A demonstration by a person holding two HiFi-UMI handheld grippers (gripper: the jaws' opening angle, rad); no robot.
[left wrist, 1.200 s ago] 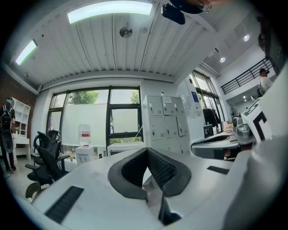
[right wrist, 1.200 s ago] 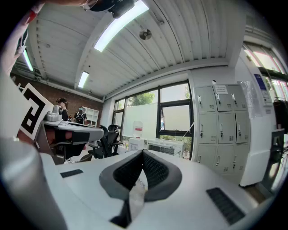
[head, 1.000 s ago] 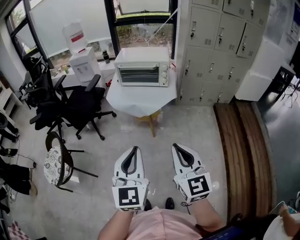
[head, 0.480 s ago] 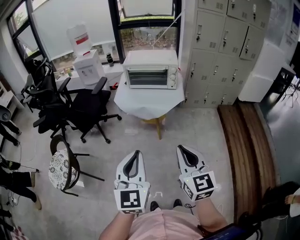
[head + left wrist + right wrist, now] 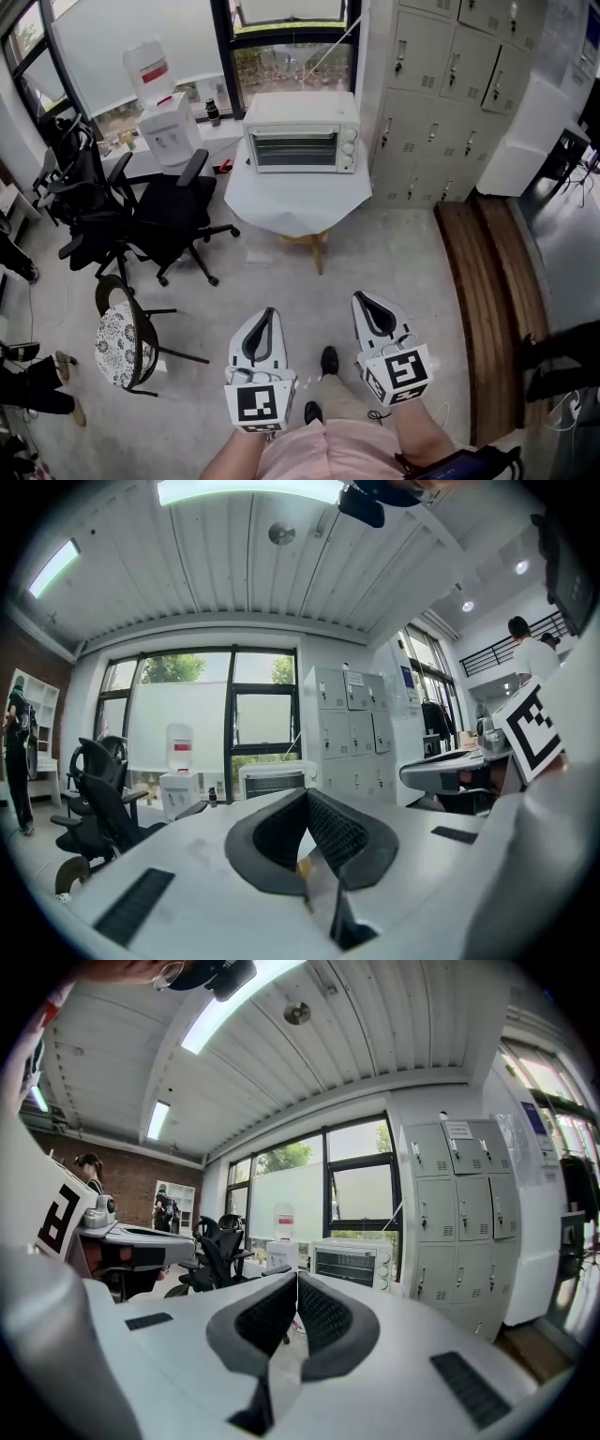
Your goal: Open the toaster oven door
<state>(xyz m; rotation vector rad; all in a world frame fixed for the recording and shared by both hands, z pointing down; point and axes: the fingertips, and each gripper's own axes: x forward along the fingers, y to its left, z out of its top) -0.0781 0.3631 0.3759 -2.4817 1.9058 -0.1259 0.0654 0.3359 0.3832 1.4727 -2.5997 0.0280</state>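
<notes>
Toaster oven (image 5: 300, 133) sits at the far edge of the cloth-draped worktop (image 5: 296, 204), its glass door (image 5: 292, 149) shut and facing this way, well apart from both claws. Left claw (image 5: 270, 312) and right claw (image 5: 359, 299) hang low over the floor, side by side, each pinched tip to tip on nothing. That's a carrying pose, I'd say, with the approach to come first.

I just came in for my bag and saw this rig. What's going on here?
A person stands holding the left gripper and the right gripper out over the floor, both shut and empty. The toaster oven sits across the room on a cloth-covered table by the window. Its door is shut, and neither gripper is near it yet.
</notes>
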